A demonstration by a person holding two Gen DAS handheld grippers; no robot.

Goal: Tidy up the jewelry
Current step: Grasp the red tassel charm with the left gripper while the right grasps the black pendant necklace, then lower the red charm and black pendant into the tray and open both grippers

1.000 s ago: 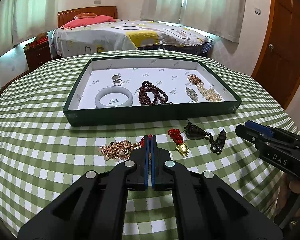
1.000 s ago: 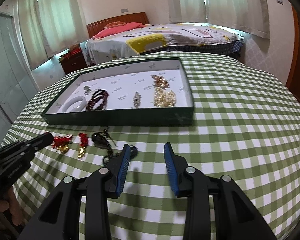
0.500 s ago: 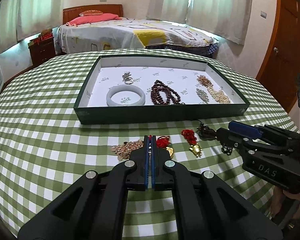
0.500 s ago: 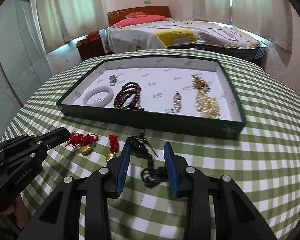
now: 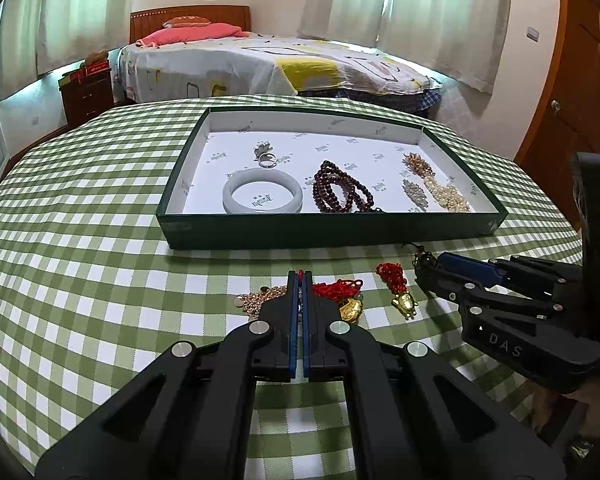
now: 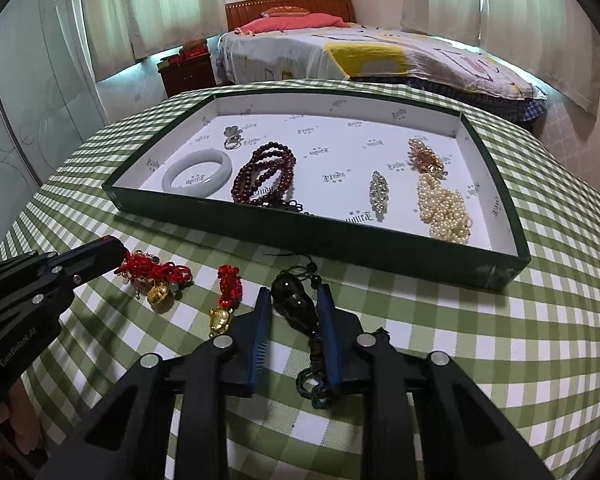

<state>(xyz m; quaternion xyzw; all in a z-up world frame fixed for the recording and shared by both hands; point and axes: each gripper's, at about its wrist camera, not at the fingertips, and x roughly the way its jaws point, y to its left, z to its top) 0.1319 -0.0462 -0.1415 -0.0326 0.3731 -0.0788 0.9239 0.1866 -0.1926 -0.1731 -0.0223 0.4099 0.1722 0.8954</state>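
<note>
A green tray with a white floor holds a pale bangle, dark red beads, a ring, a brooch and pearls. On the checked cloth in front lie a gold chain, two red-corded gold charms and a dark pendant on a cord. My right gripper is open, its fingers on either side of the dark pendant. My left gripper is shut and empty, over the gold chain and the first red charm.
The round table with its green checked cloth falls away at the near and side edges. A bed, a nightstand and a wooden door stand behind it.
My right gripper has moved forward and left until its open fingers straddle the dark pendant. My left gripper has shifted slightly and stayed shut.
</note>
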